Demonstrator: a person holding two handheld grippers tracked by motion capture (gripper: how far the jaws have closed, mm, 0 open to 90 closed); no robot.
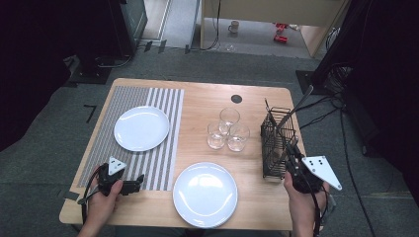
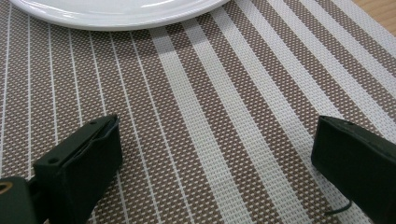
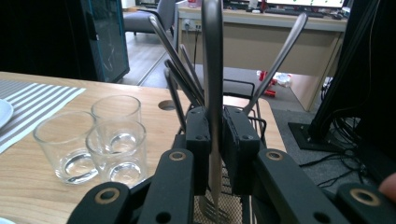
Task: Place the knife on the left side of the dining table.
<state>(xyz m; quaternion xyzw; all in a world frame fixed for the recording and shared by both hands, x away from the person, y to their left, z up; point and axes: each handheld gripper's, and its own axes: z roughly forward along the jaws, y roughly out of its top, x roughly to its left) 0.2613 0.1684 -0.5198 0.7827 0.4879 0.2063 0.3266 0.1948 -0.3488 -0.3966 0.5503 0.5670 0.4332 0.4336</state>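
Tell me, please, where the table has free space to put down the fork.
Bare wood lies between the near plate and the wire caddy, and beside the striped placemat. The right gripper grips the fork. Around the three glasses it is crowded.

In the right gripper view the fork [image 3: 212, 93] runs past the top edge, and the right tool [image 3: 214, 140] hides its neck. The plate [image 2: 116, 11] is cut by the left gripper view's top edge. In the high view, the rack [image 1: 275, 143] at the table's right edge holds cutlery too small to sort.
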